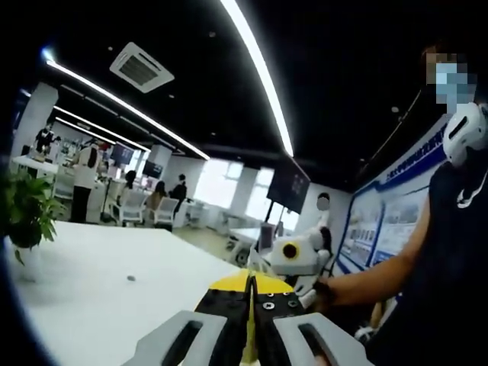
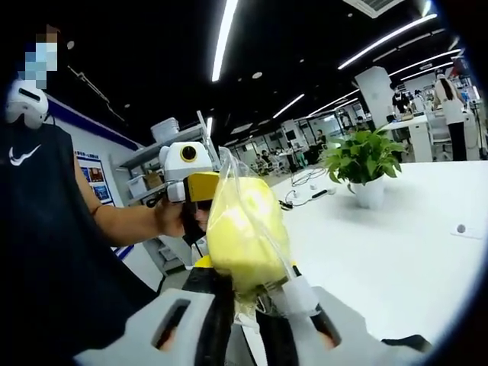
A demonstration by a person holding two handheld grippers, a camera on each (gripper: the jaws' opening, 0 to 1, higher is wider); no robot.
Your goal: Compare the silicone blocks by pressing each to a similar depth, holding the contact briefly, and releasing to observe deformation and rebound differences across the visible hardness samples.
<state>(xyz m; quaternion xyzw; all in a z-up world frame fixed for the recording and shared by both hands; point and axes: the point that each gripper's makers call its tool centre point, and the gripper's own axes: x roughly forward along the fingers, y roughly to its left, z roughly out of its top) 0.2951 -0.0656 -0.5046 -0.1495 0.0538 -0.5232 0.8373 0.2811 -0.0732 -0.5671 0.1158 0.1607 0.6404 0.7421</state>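
Observation:
A soft yellow silicone block [image 2: 242, 232] sits inside a clear plastic bag [image 2: 229, 171], held up in the air. My right gripper [image 2: 255, 299] is shut on the bag's lower end, with the block bulging just above its jaws. The left gripper [image 2: 200, 187], held by a hand [image 2: 171, 217], meets the bag's upper left edge with its yellow-tipped jaws. In the left gripper view those jaws [image 1: 250, 286] are pressed together, with a wisp of clear plastic just beyond them. The right gripper's white body [image 1: 296, 253] faces them closely.
A white table [image 1: 99, 305] spreads below, with a potted plant [image 2: 362, 156], cables [image 2: 305, 191] and a small dark object [image 1: 131, 278] on it. The person in a dark top [image 1: 450, 252] stands close by. Shelves [image 2: 152, 160], chairs and people are farther back.

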